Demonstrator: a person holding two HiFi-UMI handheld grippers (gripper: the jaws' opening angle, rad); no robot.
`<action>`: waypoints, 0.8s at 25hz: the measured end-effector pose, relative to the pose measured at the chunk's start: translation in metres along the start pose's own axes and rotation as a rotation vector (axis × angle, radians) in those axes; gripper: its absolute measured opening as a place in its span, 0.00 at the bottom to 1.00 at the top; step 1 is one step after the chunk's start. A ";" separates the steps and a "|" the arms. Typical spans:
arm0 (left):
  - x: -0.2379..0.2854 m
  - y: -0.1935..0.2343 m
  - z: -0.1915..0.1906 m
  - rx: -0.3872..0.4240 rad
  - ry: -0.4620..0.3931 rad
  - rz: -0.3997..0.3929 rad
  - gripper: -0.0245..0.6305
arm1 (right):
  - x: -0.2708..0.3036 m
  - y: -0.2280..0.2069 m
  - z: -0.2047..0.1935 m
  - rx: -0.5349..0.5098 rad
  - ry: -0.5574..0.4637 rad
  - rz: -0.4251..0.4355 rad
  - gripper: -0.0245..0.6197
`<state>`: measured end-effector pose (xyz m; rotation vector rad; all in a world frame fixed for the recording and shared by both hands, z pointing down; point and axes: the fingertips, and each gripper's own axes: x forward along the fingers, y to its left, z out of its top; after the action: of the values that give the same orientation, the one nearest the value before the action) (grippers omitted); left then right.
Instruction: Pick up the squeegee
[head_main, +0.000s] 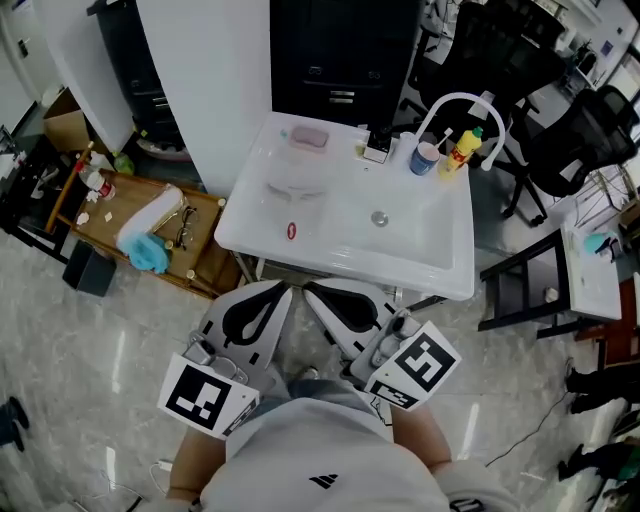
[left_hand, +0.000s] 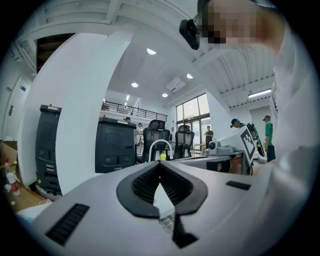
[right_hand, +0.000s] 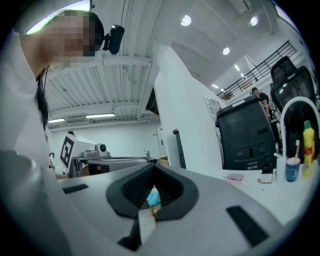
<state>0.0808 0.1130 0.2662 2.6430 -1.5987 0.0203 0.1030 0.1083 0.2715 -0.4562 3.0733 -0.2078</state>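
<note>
Squeegee (head_main: 296, 190): pale shape lying flat on the sink's (head_main: 440, 275) left side, hard to make out.
Left gripper (head_main: 284, 291): jaws closed tight, nothing in them, just before the sink's front edge.
Right gripper (head_main: 310, 290): closed too, empty, beside the left one.

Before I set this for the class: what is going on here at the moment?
A person stands at a white sink with a gripper in each hand. The left gripper and the right gripper are held level just short of its front edge, jaws together, holding nothing. A pink block, a cup and a yellow bottle sit along the back rim. I cannot clearly make out a squeegee.
</note>
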 end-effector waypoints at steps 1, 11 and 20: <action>0.002 0.001 -0.001 -0.004 0.004 0.001 0.06 | 0.001 -0.002 -0.001 0.002 0.002 -0.001 0.05; 0.023 0.017 0.000 0.008 0.009 -0.042 0.06 | 0.012 -0.026 0.000 0.014 0.003 -0.044 0.05; 0.034 0.055 0.000 0.000 0.023 -0.076 0.06 | 0.047 -0.043 0.001 0.022 0.009 -0.079 0.05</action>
<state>0.0478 0.0571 0.2692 2.6915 -1.4901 0.0470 0.0708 0.0538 0.2763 -0.5782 3.0616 -0.2455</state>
